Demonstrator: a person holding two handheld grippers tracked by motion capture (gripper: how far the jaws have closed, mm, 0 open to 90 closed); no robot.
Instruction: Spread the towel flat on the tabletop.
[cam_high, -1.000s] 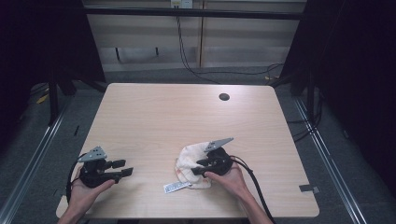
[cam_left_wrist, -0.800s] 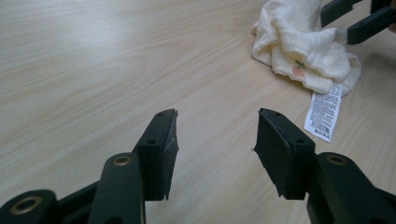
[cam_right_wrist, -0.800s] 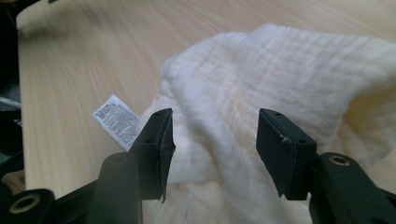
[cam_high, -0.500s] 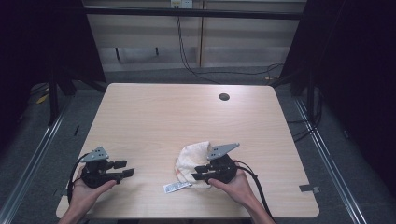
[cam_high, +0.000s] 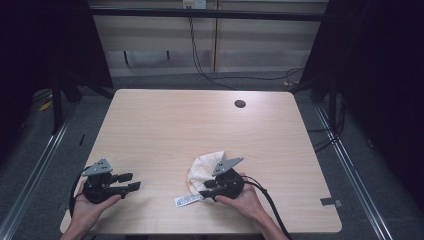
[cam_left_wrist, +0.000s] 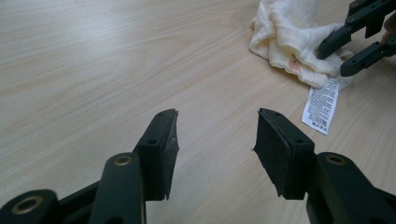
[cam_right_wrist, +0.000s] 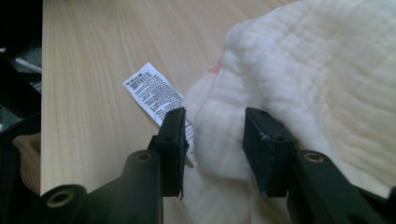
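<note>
A crumpled cream cloth (cam_high: 204, 167) lies on the wooden table (cam_high: 200, 125) near its front edge, with a white printed label (cam_high: 187, 200) sticking out at its near left. My right gripper (cam_high: 204, 188) reaches into the cloth's near edge. In the right gripper view its jaws have just been opening, and my right gripper (cam_right_wrist: 215, 116) stands open around a fold of the cloth (cam_right_wrist: 317, 70), beside the label (cam_right_wrist: 152, 91). My left gripper (cam_high: 131, 181) rests to the left over bare wood. In the left gripper view, my left gripper (cam_left_wrist: 215, 114) is open and empty, facing the cloth (cam_left_wrist: 289, 32).
A dark round hole (cam_high: 240, 104) sits near the table's far edge. A small grey tab (cam_high: 327, 201) marks the front right corner. Dark floor and metal rails surround the table, and cables hang behind it.
The right hand has shifted slightly toward the table's front and left along the cloth's edge, and the cloth has bunched a little. The left gripper has not moved.
</note>
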